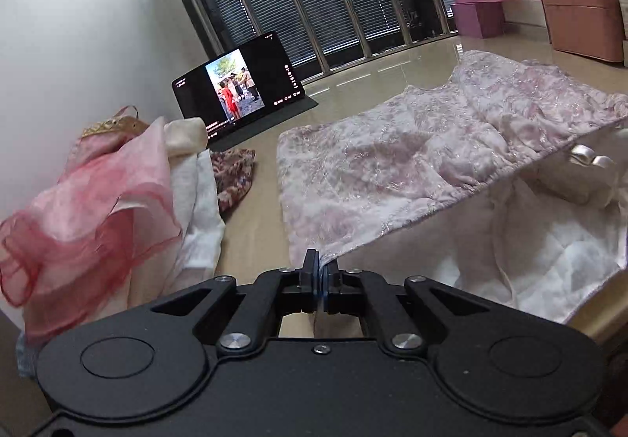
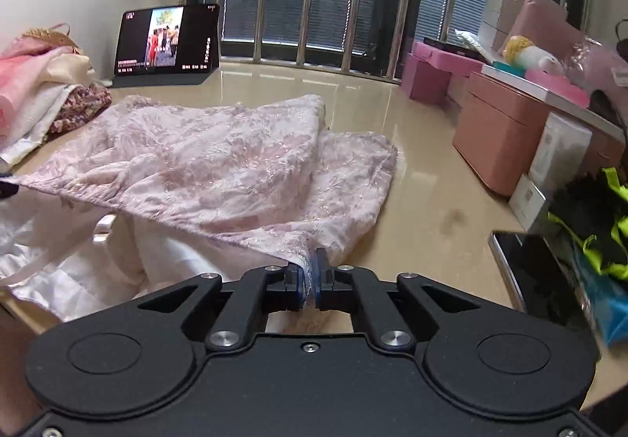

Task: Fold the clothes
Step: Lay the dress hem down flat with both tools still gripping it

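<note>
Both grippers, left [image 1: 321,268] and right [image 2: 312,272], pinch corners of the pink dress [image 1: 392,162] near the tablet [image 1: 239,88].

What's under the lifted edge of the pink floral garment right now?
Under the pink floral garment, whose near edge both grippers hold up, its white lining and a white strap loop show. Farther back the garment lies on the floor, covering whatever is beneath.

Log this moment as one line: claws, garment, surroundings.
left claw: shut on pink dress edge | right claw: shut on same edge | pink dress: edge lifted, white lining exposed | clothes pile: left of dress
</note>
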The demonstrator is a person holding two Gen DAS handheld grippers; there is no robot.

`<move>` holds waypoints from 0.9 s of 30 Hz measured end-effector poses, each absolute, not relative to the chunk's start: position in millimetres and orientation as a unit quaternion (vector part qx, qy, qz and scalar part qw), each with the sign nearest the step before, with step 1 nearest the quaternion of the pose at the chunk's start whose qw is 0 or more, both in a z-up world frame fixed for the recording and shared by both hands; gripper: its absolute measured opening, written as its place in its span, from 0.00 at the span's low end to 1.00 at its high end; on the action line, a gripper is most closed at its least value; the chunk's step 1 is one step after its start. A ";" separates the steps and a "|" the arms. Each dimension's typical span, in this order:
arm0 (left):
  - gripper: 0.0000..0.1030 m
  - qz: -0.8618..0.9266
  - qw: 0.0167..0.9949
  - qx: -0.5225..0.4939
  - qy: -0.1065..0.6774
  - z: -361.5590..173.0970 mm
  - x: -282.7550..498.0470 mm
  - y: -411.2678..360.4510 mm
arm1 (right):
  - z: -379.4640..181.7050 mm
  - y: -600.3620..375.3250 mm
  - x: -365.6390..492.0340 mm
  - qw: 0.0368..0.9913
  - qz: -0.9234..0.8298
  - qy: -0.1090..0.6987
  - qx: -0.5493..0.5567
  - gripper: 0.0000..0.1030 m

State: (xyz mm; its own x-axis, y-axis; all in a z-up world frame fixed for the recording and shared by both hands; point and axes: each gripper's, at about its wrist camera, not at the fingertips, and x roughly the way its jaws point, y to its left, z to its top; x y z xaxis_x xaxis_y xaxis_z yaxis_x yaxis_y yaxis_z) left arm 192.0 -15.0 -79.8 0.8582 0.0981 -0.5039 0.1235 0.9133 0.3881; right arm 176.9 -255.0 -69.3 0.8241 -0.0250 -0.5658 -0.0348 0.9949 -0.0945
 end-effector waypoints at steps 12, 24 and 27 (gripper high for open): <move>0.03 -0.013 0.939 0.213 0.271 -61.7 194.6 -13.2 | -67.5 -270.7 170.1 0.951 0.004 0.309 -0.015 0.10; 0.04 -0.029 0.933 0.216 0.287 -62.4 201.5 -15.1 | -56.6 -289.4 171.8 0.945 0.011 0.326 0.037 0.32; 0.06 -0.020 0.929 0.216 0.299 -66.5 207.5 -15.0 | -62.3 -290.0 174.2 0.942 0.010 0.334 0.037 0.33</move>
State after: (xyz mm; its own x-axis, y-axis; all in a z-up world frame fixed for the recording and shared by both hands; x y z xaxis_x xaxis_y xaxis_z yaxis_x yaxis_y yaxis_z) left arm 207.5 -15.0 -66.5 0.8208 0.0915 -0.5639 0.1663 0.9060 0.3891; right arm 174.2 -290.0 -62.3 0.7770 0.0436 -0.6280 0.0064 0.9970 0.0771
